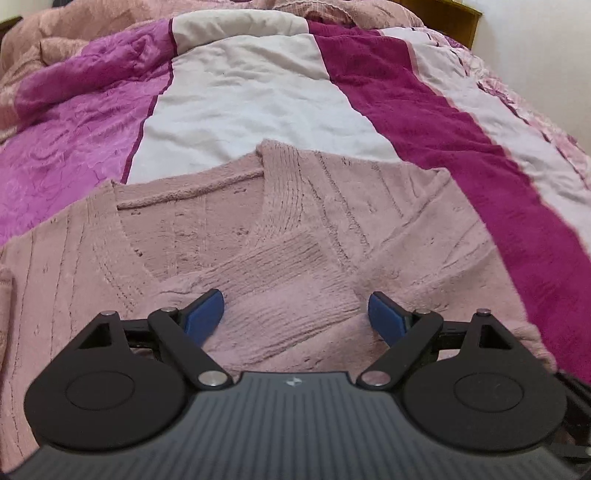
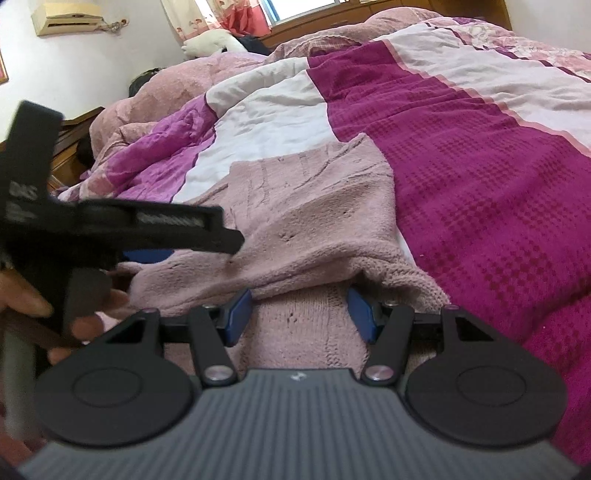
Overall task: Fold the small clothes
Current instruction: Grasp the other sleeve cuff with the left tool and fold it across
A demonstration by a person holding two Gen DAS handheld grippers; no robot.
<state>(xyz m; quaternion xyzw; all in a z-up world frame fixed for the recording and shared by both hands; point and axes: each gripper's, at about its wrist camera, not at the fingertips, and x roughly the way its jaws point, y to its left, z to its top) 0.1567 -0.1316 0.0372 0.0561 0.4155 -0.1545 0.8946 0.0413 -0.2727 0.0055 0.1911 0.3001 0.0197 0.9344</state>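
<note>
I'm mid-fold on the pink sweater (image 1: 229,221), which lies flat on the bed (image 1: 240,99). My left gripper (image 1: 297,314) hangs wide open over a folded-in sleeve; my right gripper (image 2: 299,310), half-open, straddles the hem, grip unclear. Next, pinch and fold.

Left wrist view is looking steeply down from just above the pink knitted sweater (image 1: 280,221), facing up the striped bedspread (image 1: 424,122). Right wrist view is looking more shallowly along the bedspread (image 2: 480,177) towards the window (image 2: 314,9), sitting at the sweater's (image 2: 314,206) edge. Both are sharing sweater and bedspread (the left gripper (image 2: 122,229) is crossing the right view).
</note>
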